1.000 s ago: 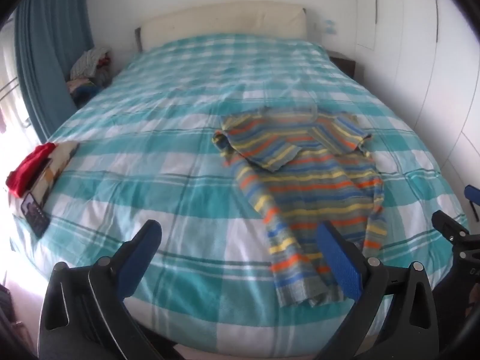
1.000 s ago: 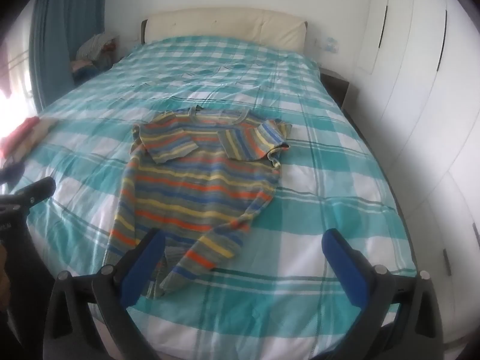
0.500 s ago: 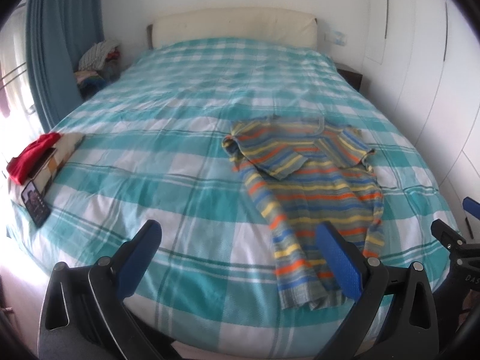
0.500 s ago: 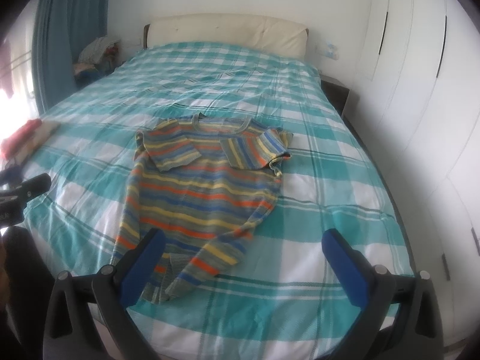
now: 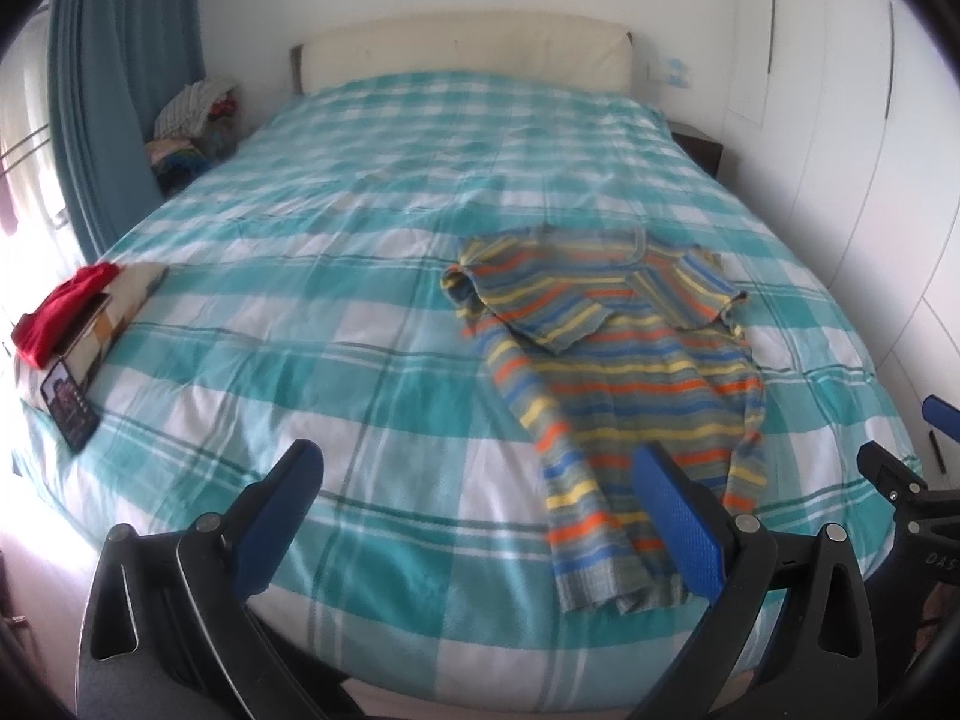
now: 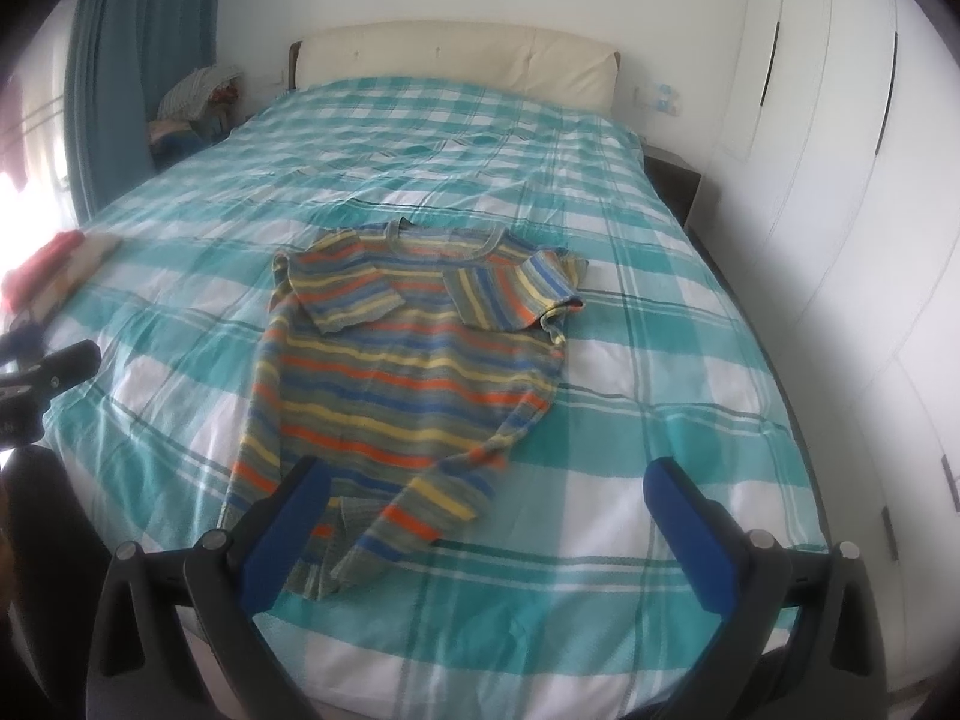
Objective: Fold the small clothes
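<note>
Both of my grippers have drawn back and risen a little over the last second, so more of the bed and its headboard shows in each view than before, and the sweater sits slightly farther from my fingers.

My left gripper [image 5: 480, 480] hovers above the foot of the bed [image 5: 336, 324], its blue-padded fingers [image 5: 678, 516] spread wide apart and holding nothing. My right gripper [image 6: 489, 495] hovers the same way, fingers [image 6: 690, 528] wide apart and empty.

A small striped sweater [image 6: 414, 372], in bands of orange, yellow, blue and grey-green, lies flat on the teal and white checked bedspread, in the half of the bed nearer me. Its neck points toward the cream headboard [image 6: 456, 57] and its hem reaches toward the foot edge. Both sleeves are folded inward across the chest. The lower right side of the body is turned in, so the hem end looks narrow and rumpled.

In the left view, the sweater [image 5: 624, 372] lies to the right of centre, and its hem is partly hidden behind my right-hand finger.

On the far left edge of the bed lie a red cloth [image 5: 60, 312] and a dark phone [image 5: 69, 414]. White wardrobe doors [image 6: 840, 150] run along the right wall.
</note>
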Motion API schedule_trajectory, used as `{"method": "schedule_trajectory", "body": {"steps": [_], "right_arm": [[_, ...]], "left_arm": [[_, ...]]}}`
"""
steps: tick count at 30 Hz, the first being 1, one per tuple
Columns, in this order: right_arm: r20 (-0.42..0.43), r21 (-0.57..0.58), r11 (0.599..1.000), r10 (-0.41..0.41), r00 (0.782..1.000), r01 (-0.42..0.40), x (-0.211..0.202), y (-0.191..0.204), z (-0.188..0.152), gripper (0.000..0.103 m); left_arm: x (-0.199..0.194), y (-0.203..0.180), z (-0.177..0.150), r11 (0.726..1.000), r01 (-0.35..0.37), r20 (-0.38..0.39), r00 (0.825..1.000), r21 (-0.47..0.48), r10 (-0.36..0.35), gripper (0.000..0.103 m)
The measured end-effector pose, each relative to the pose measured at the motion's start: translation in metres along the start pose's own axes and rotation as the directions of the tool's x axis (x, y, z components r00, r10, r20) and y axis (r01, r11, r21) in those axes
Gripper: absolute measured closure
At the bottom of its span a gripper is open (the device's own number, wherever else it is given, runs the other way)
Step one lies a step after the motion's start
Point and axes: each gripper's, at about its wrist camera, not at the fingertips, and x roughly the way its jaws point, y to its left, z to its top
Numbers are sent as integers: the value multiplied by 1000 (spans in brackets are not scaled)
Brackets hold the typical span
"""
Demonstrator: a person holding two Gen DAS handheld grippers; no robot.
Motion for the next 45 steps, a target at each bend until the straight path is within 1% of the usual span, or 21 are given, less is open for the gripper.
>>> {"method": "schedule_trajectory", "body": {"steps": [16, 45], "right_arm": [[-25, 0, 1000, 17, 1000, -17, 9, 2, -5, 0], [-27, -1, 1000, 21, 999, -21, 10, 6, -9, 0]], "left_arm": [[9, 7, -5, 1000, 3, -24, 1000, -4, -3, 0], [13, 9, -10, 1000, -2, -26, 1000, -6, 1, 0]]}}
